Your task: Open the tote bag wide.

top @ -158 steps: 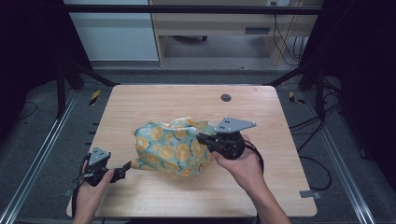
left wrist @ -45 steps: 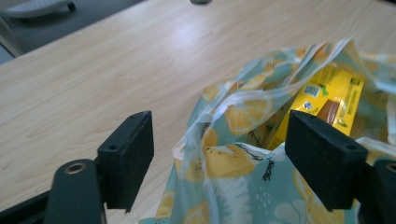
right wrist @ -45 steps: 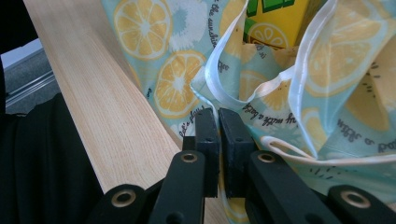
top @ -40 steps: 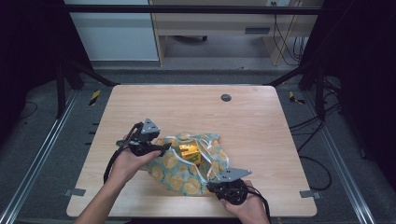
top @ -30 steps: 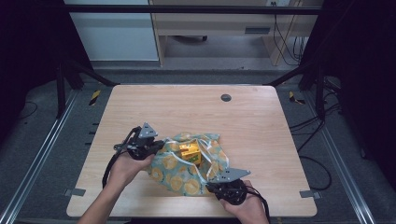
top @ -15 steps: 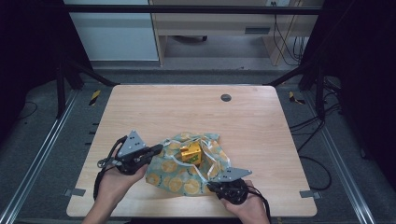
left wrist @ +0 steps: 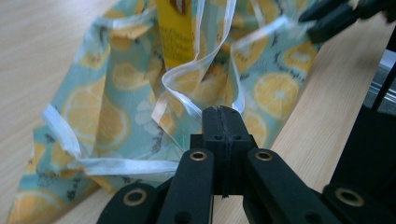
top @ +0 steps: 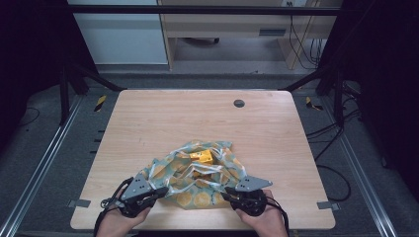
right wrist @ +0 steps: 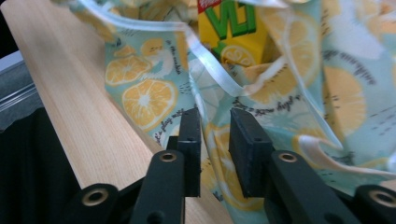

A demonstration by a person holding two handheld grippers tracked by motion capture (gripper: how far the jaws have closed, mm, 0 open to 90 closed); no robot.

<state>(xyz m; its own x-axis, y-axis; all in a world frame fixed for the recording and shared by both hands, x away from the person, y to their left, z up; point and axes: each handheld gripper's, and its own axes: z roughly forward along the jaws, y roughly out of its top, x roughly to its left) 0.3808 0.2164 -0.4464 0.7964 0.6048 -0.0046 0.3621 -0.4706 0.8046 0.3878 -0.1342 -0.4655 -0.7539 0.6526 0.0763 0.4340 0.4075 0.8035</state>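
High view had the lemon-print bag [top: 197, 175] at the table's [top: 148, 123] near edge between your hands, left hand-held gripper [top: 157, 191] clamped on its left corner, right hand-held gripper [top: 228, 193] just parted, fabric loose between its jaws.

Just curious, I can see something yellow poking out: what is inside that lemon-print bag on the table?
A yellow drink carton lies inside the lemon-print bag, among its white handles. Its lower part is covered by fabric, and whatever else is inside is hidden too.

a lab: wooden table [top: 148, 128] in a metal frame [top: 44, 163], floor cables [top: 328, 148].
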